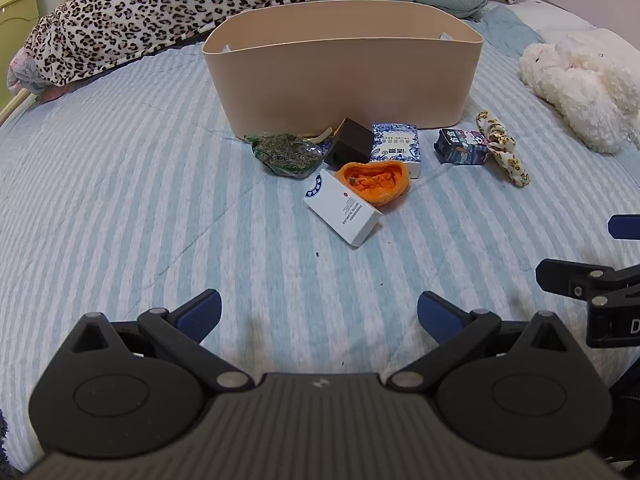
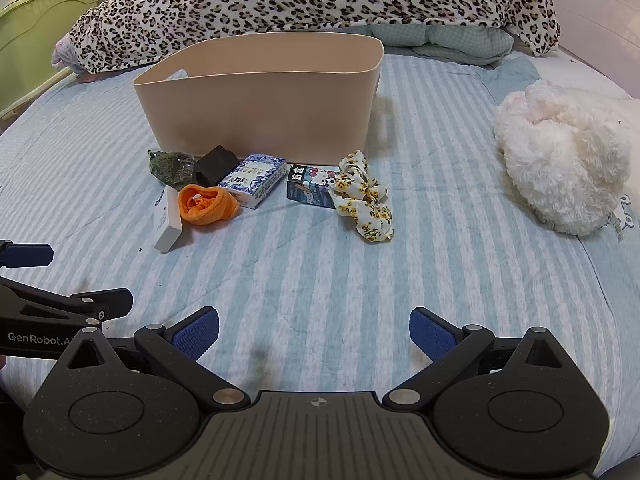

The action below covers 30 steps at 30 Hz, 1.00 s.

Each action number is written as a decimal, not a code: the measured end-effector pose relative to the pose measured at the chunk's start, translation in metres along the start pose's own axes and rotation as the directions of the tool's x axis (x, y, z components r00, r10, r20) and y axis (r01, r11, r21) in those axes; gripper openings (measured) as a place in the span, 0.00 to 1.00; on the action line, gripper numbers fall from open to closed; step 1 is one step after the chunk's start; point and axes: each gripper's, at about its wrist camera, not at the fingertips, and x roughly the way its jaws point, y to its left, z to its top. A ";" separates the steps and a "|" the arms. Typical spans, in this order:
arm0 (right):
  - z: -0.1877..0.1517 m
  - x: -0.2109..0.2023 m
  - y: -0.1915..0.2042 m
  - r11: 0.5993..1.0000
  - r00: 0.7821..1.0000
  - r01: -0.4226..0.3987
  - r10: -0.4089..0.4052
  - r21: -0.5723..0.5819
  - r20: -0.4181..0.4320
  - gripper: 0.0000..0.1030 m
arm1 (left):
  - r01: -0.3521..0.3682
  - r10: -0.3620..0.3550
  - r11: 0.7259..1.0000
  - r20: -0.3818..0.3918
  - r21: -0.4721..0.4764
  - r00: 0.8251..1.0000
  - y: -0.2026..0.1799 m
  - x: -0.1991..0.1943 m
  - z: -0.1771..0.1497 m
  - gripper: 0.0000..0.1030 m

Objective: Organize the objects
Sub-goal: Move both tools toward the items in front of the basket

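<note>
A beige bin point(image 1: 344, 76) point(image 2: 260, 100) stands on the striped bed. In front of it lie a green packet point(image 1: 284, 154) point(image 2: 170, 166), a black box point(image 1: 350, 142) point(image 2: 214, 164), a blue-white patterned box point(image 1: 396, 148) point(image 2: 254, 178), an orange cloth point(image 1: 374, 182) point(image 2: 208, 200), a white box point(image 1: 342, 208) point(image 2: 168, 220), a cartoon box point(image 1: 460, 148) point(image 2: 310, 186) and a flowered scrunchie point(image 1: 502, 146) point(image 2: 362, 200). My left gripper point(image 1: 319, 314) is open and empty, well short of the objects. My right gripper point(image 2: 314, 332) is open and empty too.
A white plush toy point(image 1: 580, 88) point(image 2: 560, 160) lies at the right. A leopard-print blanket point(image 1: 200, 4) point(image 2: 300, 0) is piled behind the bin. The right gripper's body point(image 1: 600, 292) shows at the left view's right edge; the left gripper's body point(image 2: 48, 316) at the right view's left edge.
</note>
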 end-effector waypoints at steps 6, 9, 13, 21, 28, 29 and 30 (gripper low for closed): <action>0.000 0.001 0.000 1.000 1.000 0.001 -0.001 0.000 -0.005 1.00 | -0.001 0.001 1.000 0.000 0.000 1.000 0.000 0.000 0.000 1.00; 0.000 0.001 -0.001 1.000 1.000 0.002 -0.002 0.001 -0.008 1.00 | -0.001 0.001 1.000 0.000 -0.001 1.000 0.000 0.000 0.000 1.00; 0.000 0.002 -0.002 1.000 1.000 0.002 -0.002 0.008 -0.010 1.00 | -0.006 0.006 1.000 0.002 -0.005 1.000 0.001 0.000 0.001 1.00; 0.001 0.003 -0.004 1.000 1.000 0.010 -0.009 0.011 -0.011 1.00 | -0.003 0.003 1.000 0.001 -0.014 1.000 0.002 0.003 0.003 1.00; 0.007 0.004 -0.008 0.999 1.000 0.016 -0.015 0.033 -0.008 1.00 | 0.003 -0.002 0.999 0.003 -0.038 1.000 0.003 0.005 0.008 1.00; 0.008 0.005 -0.009 0.999 1.000 0.019 -0.018 0.037 -0.006 1.00 | 0.006 -0.006 0.999 0.001 -0.041 1.000 0.004 0.006 0.010 1.00; 0.009 0.005 -0.010 0.999 1.000 0.020 -0.020 0.042 -0.007 1.00 | 0.008 -0.008 0.999 -0.002 -0.044 1.000 0.005 0.008 0.012 1.00</action>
